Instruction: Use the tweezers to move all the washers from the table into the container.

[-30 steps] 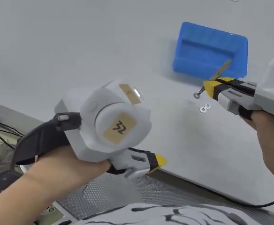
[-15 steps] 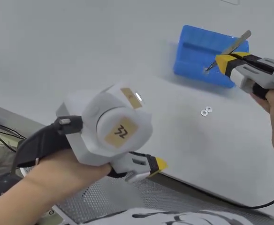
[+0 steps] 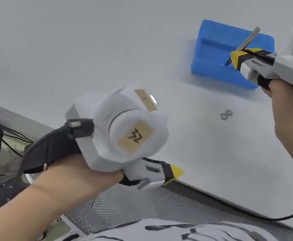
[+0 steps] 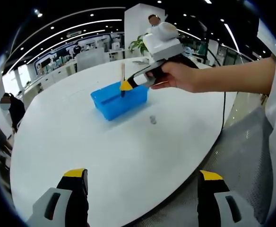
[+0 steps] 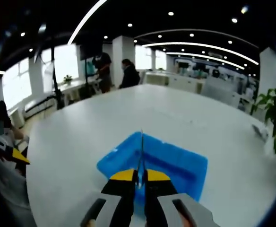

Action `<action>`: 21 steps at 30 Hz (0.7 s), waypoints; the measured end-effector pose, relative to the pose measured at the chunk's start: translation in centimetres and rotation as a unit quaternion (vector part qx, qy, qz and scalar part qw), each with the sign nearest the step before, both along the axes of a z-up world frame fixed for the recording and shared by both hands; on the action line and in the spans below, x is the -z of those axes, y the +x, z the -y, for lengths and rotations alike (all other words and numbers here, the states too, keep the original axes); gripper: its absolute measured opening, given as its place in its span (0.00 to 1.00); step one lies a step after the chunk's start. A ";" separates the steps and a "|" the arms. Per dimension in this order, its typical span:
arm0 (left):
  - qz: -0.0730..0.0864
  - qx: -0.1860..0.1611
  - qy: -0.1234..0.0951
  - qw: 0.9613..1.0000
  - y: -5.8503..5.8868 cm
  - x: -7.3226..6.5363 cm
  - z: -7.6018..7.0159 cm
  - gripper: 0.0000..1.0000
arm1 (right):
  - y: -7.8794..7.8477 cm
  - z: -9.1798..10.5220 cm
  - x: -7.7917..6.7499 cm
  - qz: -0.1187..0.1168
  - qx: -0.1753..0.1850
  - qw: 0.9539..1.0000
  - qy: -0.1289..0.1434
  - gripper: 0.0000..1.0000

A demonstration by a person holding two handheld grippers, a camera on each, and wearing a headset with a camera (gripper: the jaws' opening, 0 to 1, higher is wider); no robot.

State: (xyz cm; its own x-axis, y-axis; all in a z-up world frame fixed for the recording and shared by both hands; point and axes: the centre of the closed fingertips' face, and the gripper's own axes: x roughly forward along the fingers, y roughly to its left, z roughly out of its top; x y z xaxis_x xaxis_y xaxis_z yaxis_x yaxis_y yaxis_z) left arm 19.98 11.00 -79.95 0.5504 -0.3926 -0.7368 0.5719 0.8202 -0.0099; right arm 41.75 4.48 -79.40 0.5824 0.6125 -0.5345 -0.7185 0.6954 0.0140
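Right gripper (image 3: 239, 56) jaws are pinched tight on the tweezers (image 3: 249, 39), clear in the right gripper view (image 5: 140, 176) where the tweezers (image 5: 141, 151) stick straight out toward 12 o'clock. Tweezers tip hangs over the blue container (image 3: 211, 68), not touching it as far as I can tell. Whether a washer sits in the tip is too small to tell.

Left gripper (image 3: 159, 179) has its jaws spread wide and grips nothing. It idles at 7 o'clock in the head view, off the table (image 3: 136, 50) edge.

Two washers (image 3: 226, 115) lie just beside each other on the table, at 6 o'clock from the container, apart from it. The left gripper view shows them too (image 4: 152, 119), in front of the container (image 4: 114, 106).

Risk: if a washer is in the tip, a release too near the rim could bounce it out. A slack squeeze on the tweezers could drop it early. The touching pair may be nudged apart on the next pick.

Versus 1.0 s ago: the tip was then down at the table by a lone washer, at 11 o'clock from the pair. That washer is gone from the table, the tip is up over the container, and the pair is unmoved.
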 end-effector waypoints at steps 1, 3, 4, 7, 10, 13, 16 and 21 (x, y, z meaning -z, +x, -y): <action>0.001 -0.001 0.000 1.000 0.0 0.0 0.0 0.99 | 0.1 -0.2 0.3 0.001 -0.001 1.000 -0.003 0.03; 0.002 -0.004 -0.004 1.000 0.2 -0.1 -0.1 0.99 | 0.3 -0.2 0.4 0.003 0.000 1.000 -0.006 0.03; 0.001 -0.004 -0.006 1.000 0.2 -0.1 -0.1 0.99 | 0.4 -0.2 0.5 0.003 0.000 1.000 -0.007 0.03; 0.002 -0.001 -0.004 1.000 0.4 -0.1 -0.2 0.99 | 0.6 -0.5 1.2 -0.001 -0.001 1.000 -0.008 0.03; 0.002 0.001 -0.002 1.000 0.5 -0.1 -0.2 0.99 | 0.5 -0.5 1.4 0.000 -0.002 1.000 -0.015 0.03; 0.002 0.001 0.000 1.000 0.5 -0.1 -0.3 0.99 | 0.5 -0.7 1.7 0.008 -0.004 1.000 -0.015 0.03; 0.002 0.001 -0.001 1.000 0.5 -0.1 -0.2 0.99 | 0.4 -0.5 1.9 0.006 -0.004 1.000 -0.019 0.03; 0.005 0.005 0.001 1.000 0.6 -0.2 0.0 0.99 | 0.3 -0.3 1.8 -0.001 -0.001 1.000 -0.013 0.04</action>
